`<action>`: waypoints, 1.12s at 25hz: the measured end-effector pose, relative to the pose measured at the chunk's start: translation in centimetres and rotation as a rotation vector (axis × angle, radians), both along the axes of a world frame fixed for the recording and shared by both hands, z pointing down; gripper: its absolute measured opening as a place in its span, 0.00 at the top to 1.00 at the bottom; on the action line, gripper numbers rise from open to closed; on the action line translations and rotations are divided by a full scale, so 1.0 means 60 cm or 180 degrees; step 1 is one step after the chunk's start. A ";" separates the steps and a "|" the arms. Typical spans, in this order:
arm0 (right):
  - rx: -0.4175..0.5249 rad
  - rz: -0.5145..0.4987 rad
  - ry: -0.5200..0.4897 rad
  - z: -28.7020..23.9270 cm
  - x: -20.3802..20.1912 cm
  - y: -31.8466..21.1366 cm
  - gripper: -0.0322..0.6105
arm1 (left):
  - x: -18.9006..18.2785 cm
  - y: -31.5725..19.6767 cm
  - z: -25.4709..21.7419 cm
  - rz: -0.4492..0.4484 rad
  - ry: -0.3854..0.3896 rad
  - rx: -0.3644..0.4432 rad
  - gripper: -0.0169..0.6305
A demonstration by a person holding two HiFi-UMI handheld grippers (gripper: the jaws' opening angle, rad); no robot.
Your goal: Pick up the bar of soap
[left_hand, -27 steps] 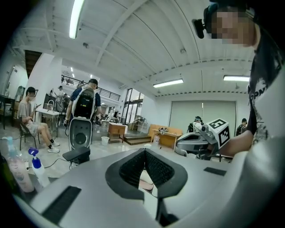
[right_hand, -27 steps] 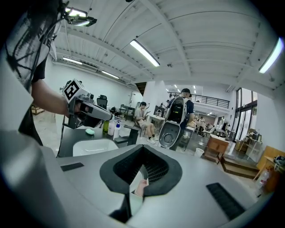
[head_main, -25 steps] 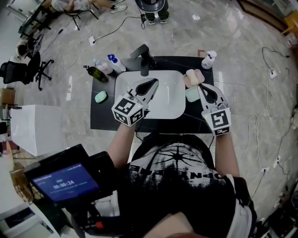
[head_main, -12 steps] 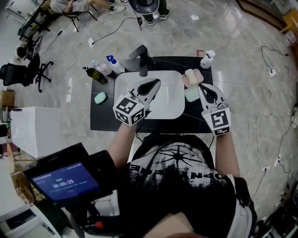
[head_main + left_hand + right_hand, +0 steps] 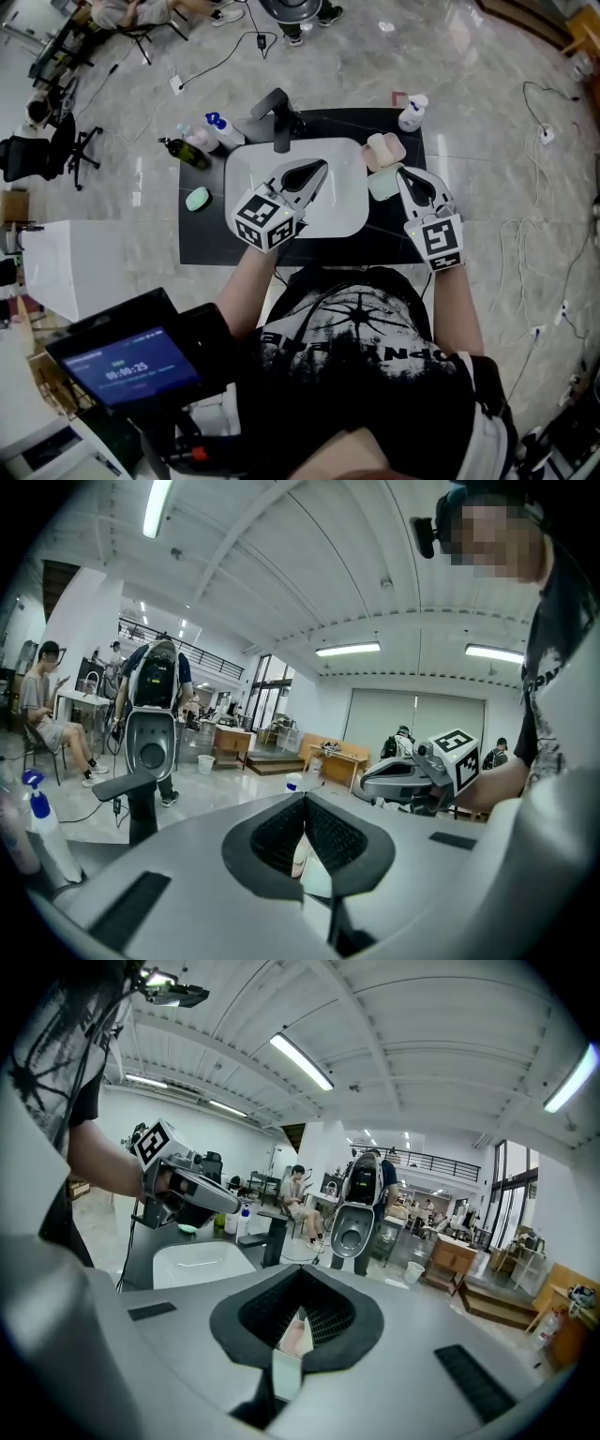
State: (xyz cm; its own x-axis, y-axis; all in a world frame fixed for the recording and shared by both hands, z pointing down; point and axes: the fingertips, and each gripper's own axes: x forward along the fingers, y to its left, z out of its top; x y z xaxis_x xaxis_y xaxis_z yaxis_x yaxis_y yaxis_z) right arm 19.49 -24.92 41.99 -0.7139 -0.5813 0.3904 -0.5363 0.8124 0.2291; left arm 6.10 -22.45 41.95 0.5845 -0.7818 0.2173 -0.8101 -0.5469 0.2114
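Three bars of soap lie on the black table (image 5: 208, 246). A pink bar (image 5: 385, 148) and a pale green bar (image 5: 382, 186) are right of the white sink (image 5: 349, 214); a mint green bar (image 5: 198, 198) is left of it. My right gripper (image 5: 401, 173) is shut and empty, its tips beside the pale green bar. Past its shut jaws in the right gripper view (image 5: 302, 1277) a strip of pink soap (image 5: 298, 1335) shows. My left gripper (image 5: 322, 167) hangs over the sink, shut and empty, pointing right toward the right gripper (image 5: 412, 775).
A dark faucet (image 5: 277, 112) stands behind the sink. Spray bottles (image 5: 214, 132) and a dark green bottle (image 5: 184, 151) stand at the table's back left, a white bottle (image 5: 411, 112) at its back right. Cables run over the marble floor, and people and chairs are beyond the table.
My left gripper has drifted a little to the right over the sink. The right gripper has stayed beside the pale green bar. Both remain shut.
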 end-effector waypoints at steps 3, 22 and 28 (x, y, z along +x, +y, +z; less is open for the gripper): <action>-0.0045 0.0016 0.0017 0.016 0.000 -0.014 0.93 | 0.007 -0.015 0.017 0.0044 -0.0028 -0.0064 0.96; -0.0607 0.0090 0.0356 0.166 -0.008 -0.121 0.92 | 0.075 -0.160 0.135 0.0436 -0.0269 -0.0617 0.94; -0.0790 0.0095 0.0470 0.220 -0.021 -0.148 0.78 | 0.113 -0.197 0.194 0.0753 -0.0358 -0.0933 0.83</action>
State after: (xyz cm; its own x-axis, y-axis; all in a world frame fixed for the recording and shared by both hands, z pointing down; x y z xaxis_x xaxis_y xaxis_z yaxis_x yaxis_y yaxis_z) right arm 18.21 -33.79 55.18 -0.6227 -0.4750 0.6218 -0.5365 0.8376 0.1026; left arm 12.88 -34.28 53.58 0.7010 -0.5235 0.4844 -0.6958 -0.6509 0.3036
